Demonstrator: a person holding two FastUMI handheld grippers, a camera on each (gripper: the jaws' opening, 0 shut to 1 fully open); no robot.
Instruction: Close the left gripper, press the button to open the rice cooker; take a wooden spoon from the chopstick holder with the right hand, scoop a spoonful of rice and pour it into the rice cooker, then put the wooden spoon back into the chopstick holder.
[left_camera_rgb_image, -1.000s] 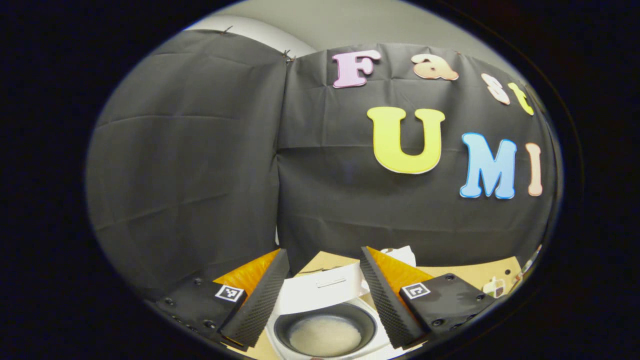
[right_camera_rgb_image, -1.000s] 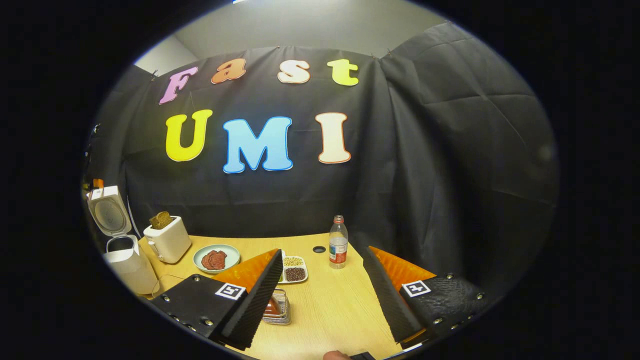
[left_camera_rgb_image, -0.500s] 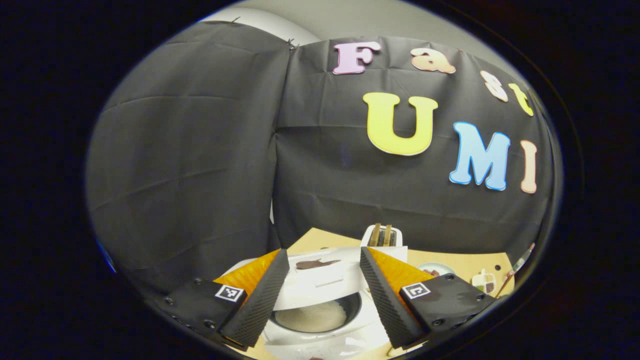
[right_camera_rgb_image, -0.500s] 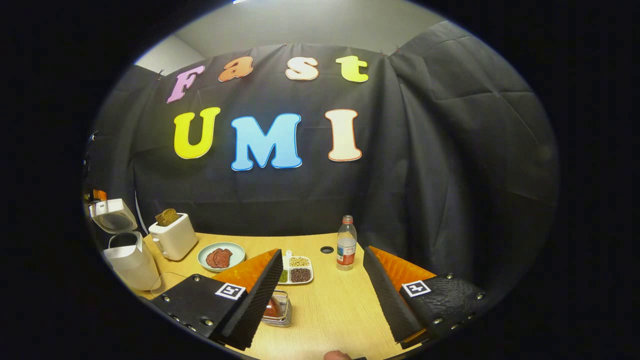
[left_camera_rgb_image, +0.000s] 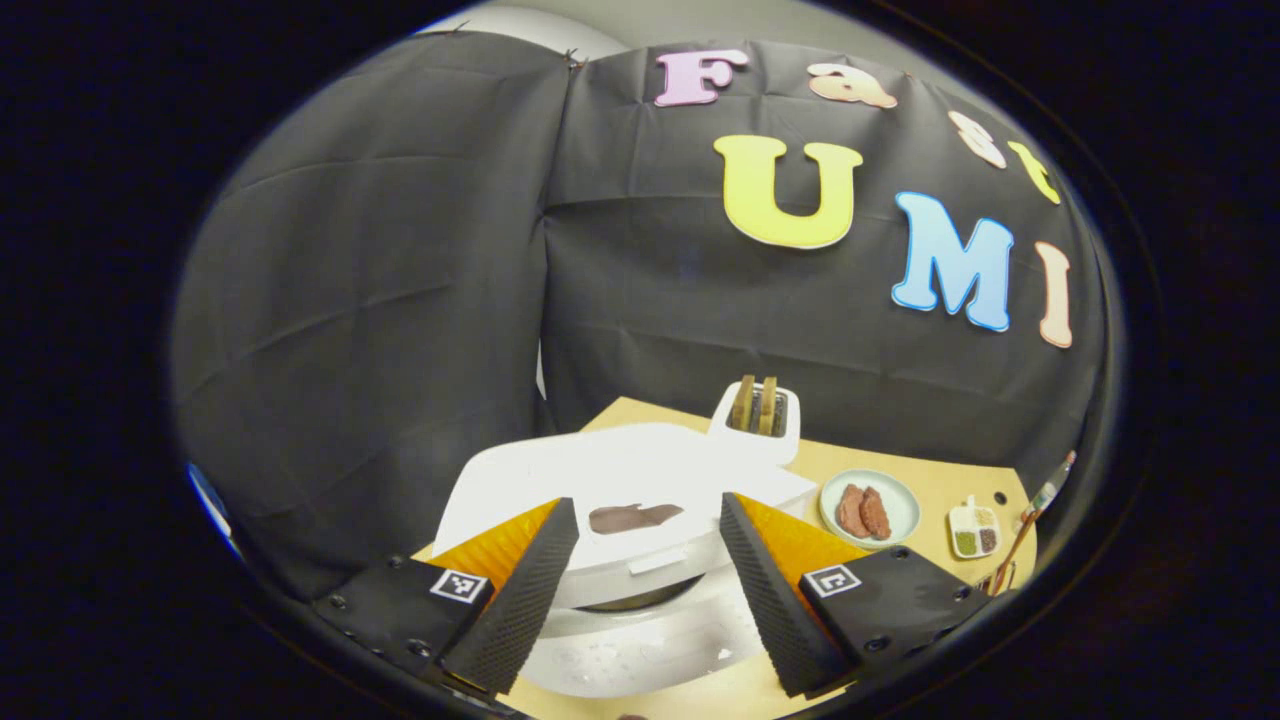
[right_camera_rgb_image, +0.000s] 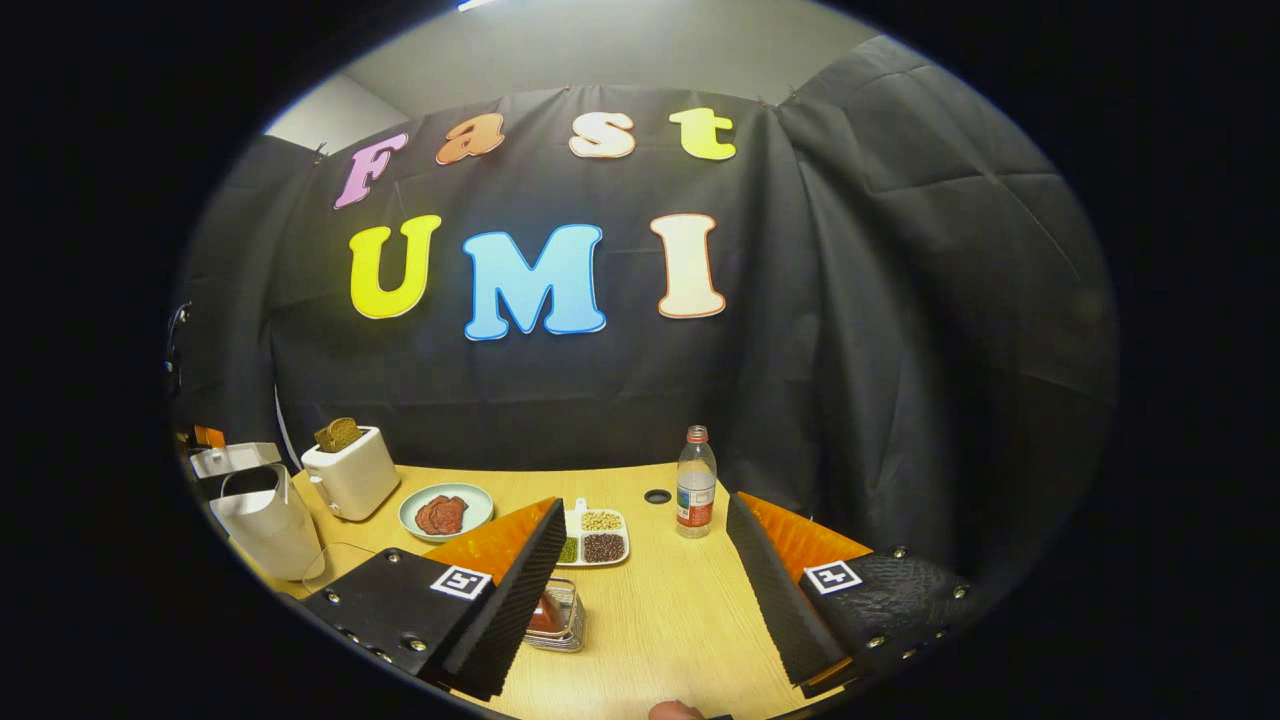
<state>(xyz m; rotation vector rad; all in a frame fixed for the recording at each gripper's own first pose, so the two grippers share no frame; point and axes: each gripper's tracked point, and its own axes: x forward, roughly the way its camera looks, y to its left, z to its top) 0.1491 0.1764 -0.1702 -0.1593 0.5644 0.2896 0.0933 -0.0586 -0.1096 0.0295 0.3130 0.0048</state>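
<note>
Rice cooker (left_camera_rgb_image: 640, 560) sits just ahead of your left gripper (left_camera_rgb_image: 640, 590), white, with its lid low over the pot and only a thin dark gap under the lid's front edge. Your left gripper's fingers are spread wide, one on each side of the lid's front. In the right gripper view the cooker (right_camera_rgb_image: 262, 515) stands at the far left of the table (right_camera_rgb_image: 660, 610), beside the toaster (right_camera_rgb_image: 350, 472).

Your right gripper (right_camera_rgb_image: 645, 600) hangs spread and empty over the bare wood, with a plate (right_camera_rgb_image: 445, 512), a divided snack tray (right_camera_rgb_image: 597, 537) and a water bottle (right_camera_rgb_image: 695, 483) beyond it. At the right edge of the left gripper view, a thin stick (left_camera_rgb_image: 1035, 505) pokes up; you cannot tell whether that is the spoon in its holder.

Risks, as I judge them: pressing the button with the fingers this far apart, you may straddle it instead of pushing it. Swinging the right gripper across, you could knock the bottle over, since it stands upright and near your path.
</note>
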